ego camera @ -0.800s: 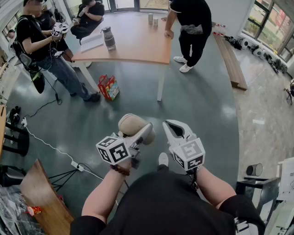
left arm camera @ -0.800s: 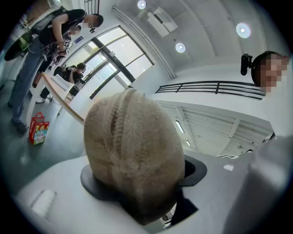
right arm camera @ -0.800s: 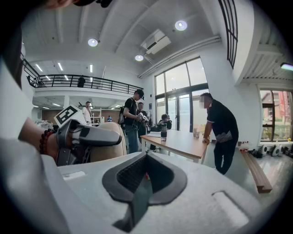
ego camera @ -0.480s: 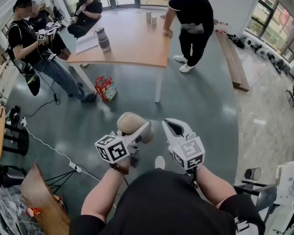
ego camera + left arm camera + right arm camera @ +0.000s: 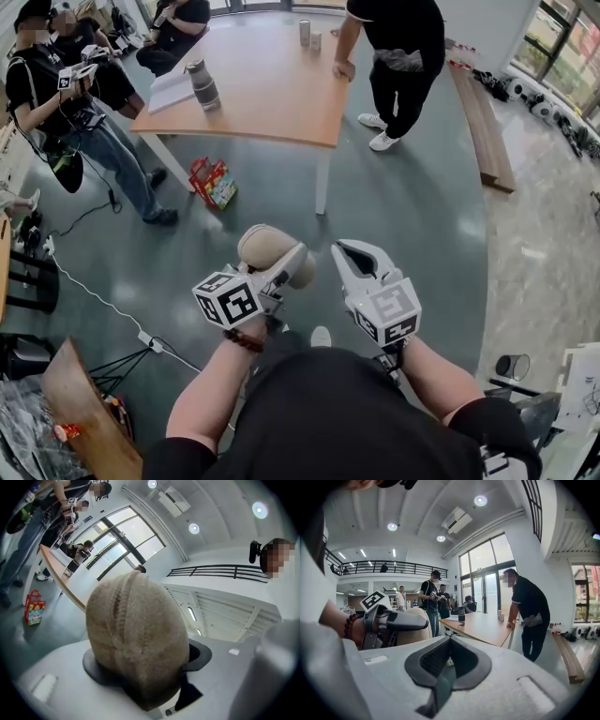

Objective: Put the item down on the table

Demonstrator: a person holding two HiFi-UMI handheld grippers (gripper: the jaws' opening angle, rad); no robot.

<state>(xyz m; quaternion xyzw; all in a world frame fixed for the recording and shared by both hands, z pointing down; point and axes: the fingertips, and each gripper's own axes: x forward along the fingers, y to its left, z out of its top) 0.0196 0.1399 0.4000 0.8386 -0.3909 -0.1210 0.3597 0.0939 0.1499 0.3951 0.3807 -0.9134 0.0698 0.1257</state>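
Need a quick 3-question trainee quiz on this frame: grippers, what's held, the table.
1. Short answer: what does the left gripper hold?
2. True or false: the right gripper has its jaws wide apart.
3. Relative to the wooden table, the held thing is: A. resting on it; B. in the air over the floor, short of it; C. beneath it.

Key
1. A beige knitted item, clamped between the jaws.
2. False: the jaws are together, with nothing between them.
3. B.
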